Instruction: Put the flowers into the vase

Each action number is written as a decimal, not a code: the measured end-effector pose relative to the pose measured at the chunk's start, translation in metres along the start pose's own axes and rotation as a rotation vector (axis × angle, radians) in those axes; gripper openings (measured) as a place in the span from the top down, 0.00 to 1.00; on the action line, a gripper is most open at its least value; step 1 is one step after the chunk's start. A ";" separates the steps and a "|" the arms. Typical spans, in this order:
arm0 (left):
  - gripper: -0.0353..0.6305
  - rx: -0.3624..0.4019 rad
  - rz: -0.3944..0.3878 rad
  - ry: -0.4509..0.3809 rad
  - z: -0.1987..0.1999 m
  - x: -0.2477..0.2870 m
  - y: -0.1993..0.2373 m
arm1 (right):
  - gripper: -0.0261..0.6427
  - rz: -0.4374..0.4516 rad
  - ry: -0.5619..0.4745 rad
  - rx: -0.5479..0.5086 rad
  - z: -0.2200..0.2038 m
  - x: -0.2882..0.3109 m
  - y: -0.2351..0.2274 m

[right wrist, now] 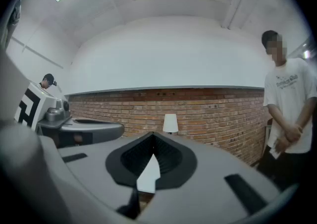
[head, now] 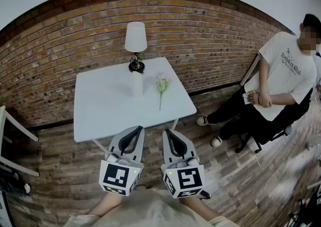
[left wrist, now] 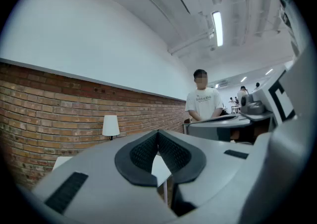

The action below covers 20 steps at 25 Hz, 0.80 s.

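Here, left tongs and right tongs hang clenched, empty; the flower, likely light and fragile, wants a gentle mid-stem pinch.

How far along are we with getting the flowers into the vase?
Nothing done yet: the pink flower lies on the white table beside the vase. Nothing in hand: left tongs and right tongs are shut, empty, short of the table. Left: grasp the flower, stand it in the vase.

The left gripper (jaws met, nothing between) faces a white lamp by the brick wall.
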<state>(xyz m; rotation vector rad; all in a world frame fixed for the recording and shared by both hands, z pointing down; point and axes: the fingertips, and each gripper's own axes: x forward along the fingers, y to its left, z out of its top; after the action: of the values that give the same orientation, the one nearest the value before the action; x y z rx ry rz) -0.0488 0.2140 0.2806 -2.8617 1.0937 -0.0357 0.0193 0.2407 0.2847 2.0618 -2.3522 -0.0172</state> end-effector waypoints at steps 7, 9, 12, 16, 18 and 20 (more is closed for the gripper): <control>0.93 -0.012 -0.003 0.025 -0.006 0.001 0.004 | 0.95 0.009 0.020 -0.011 0.000 0.006 0.004; 0.93 -0.016 -0.008 0.032 -0.008 0.003 0.003 | 0.95 0.008 0.025 -0.011 -0.001 0.006 0.002; 0.93 -0.017 -0.011 0.043 -0.012 0.005 0.002 | 0.95 0.008 0.040 -0.014 -0.006 0.008 0.000; 0.93 -0.025 -0.017 0.058 -0.017 0.011 -0.003 | 0.95 0.015 0.063 -0.011 -0.012 0.009 -0.004; 0.93 -0.029 -0.019 0.065 -0.020 0.014 -0.007 | 0.95 0.020 0.069 -0.005 -0.015 0.009 -0.008; 0.93 -0.033 -0.016 0.068 -0.021 0.016 -0.009 | 0.95 0.021 0.069 -0.002 -0.016 0.008 -0.012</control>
<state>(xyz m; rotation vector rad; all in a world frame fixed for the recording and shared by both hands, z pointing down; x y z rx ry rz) -0.0319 0.2083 0.3022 -2.9184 1.0933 -0.1174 0.0305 0.2314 0.3006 2.0021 -2.3326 0.0505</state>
